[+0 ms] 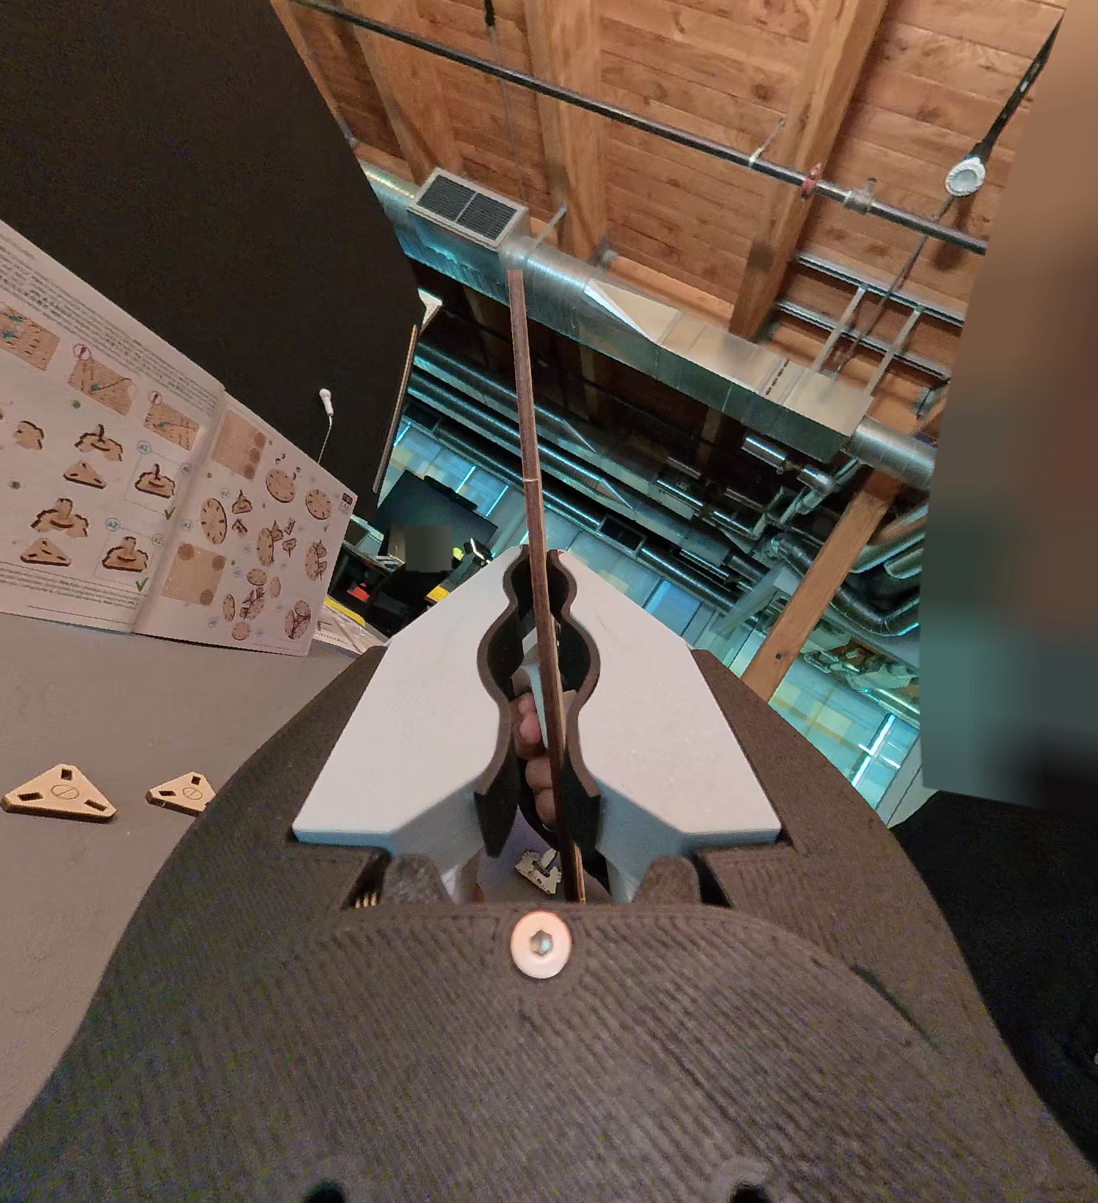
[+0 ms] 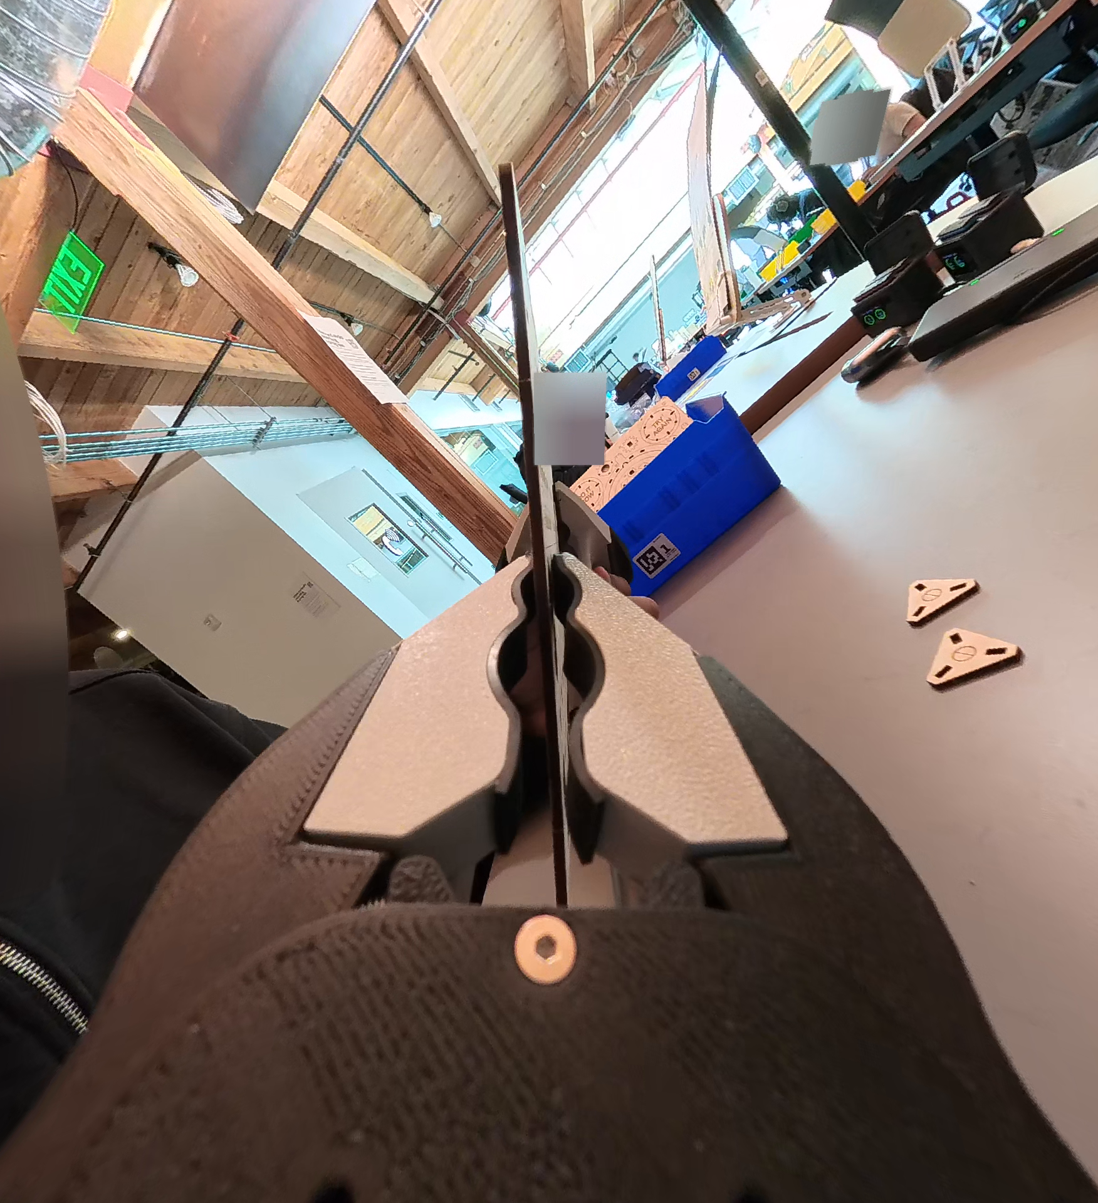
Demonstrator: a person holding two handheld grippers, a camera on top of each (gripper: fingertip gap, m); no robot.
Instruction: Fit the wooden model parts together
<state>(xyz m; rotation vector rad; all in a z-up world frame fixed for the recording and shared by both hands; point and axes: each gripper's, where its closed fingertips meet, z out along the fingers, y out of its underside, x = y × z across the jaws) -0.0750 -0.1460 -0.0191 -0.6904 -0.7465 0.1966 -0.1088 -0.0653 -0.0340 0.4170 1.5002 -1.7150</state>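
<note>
Wooden sheet [image 1: 529,416] edge-on, clamped in left tool [image 1: 536,560] and right tool [image 2: 543,566].

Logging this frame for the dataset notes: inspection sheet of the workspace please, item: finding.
Surface: grey table, matte, mostly bare.
Job's things: thin wooden sheet seen edge-on; two triangular wooden pieces lying flat, apart from each other.
Clutter: open instruction booklet propped up; blue bin with wooden sheets inside; dark electronic boxes at the far edge.
Grippers: left hand-held gripper closed on the wooden sheet; right hand-held gripper closed on the same sheet, edge between its fingertips.
Cables: thin white lead against the black panel.
Surroundings: timber ceiling, metal ducts, green exit sign, person in dark zipped jacket.
</note>
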